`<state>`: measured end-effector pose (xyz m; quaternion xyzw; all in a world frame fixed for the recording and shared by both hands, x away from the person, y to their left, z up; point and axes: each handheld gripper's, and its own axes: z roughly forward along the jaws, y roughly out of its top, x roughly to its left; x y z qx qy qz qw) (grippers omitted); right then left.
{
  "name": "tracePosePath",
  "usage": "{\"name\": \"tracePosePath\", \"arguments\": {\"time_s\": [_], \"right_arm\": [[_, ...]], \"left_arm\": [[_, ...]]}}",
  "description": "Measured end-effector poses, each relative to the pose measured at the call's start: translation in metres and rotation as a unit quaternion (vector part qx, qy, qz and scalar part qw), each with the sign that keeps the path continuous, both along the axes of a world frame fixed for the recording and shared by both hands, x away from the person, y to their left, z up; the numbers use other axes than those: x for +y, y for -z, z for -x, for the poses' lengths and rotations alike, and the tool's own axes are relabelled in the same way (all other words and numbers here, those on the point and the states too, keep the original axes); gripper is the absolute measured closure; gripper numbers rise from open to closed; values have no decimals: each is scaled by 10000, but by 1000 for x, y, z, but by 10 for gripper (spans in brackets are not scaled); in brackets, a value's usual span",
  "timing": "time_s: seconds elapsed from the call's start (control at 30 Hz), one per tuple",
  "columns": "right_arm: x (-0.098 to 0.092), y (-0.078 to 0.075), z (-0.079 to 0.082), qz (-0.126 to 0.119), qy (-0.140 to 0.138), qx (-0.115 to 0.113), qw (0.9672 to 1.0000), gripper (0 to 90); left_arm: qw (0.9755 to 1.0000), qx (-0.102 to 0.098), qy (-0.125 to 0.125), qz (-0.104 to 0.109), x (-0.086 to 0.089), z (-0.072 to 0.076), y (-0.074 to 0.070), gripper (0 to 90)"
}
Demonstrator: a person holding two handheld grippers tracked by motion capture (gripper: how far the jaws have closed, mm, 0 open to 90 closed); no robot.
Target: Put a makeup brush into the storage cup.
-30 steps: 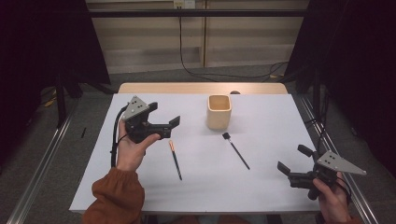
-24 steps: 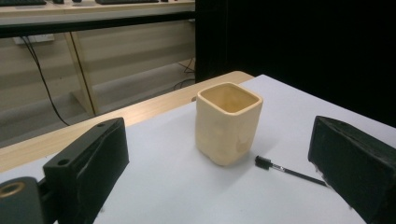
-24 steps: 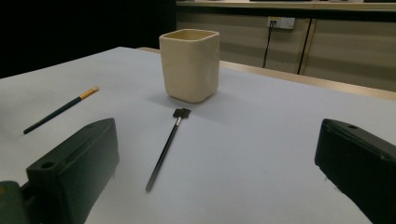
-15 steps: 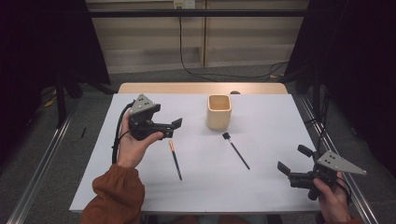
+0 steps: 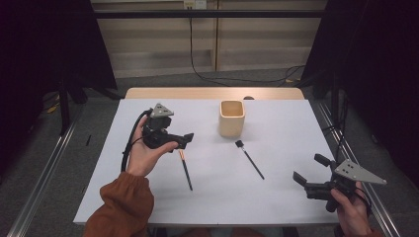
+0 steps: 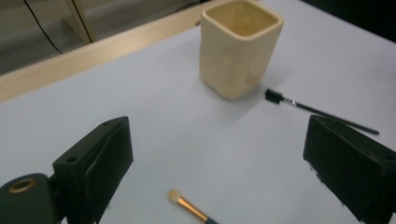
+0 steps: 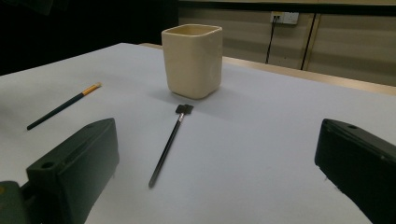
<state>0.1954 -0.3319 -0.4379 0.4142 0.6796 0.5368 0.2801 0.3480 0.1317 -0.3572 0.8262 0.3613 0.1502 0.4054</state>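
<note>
Left gripper (image 5: 184, 139) wide open, empty, hovering above orange-ferruled brush (image 5: 185, 169); right gripper (image 5: 310, 171) wide open, empty, near bench (image 5: 276, 207) edge.

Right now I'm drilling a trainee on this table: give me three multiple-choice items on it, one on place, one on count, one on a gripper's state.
1. Where is the left gripper?
A. above the gold-tipped brush's tip
B. inside the cup
C. at the table's right edge

2. How many brushes lie on the table?
A. one
B. two
C. four

3. How is the right gripper?
A. shut on a brush
B. open, holding nothing
C. shut on the cup

Answers: 1 A, its jaws straddle the gold-tipped brush. 2 B, that one and the black brush. 3 B, its jaws stand wide apart, the cup far off.
</note>
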Motion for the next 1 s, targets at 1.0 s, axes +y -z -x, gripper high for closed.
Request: {"name": "tracePosePath", "arguments": {"time_s": [1.0], "right_arm": [[0, 0, 0, 63, -55, -13, 10000, 0]], "left_arm": [[9693, 1964, -157, -1469, -12, -8, 36, 89]]}}
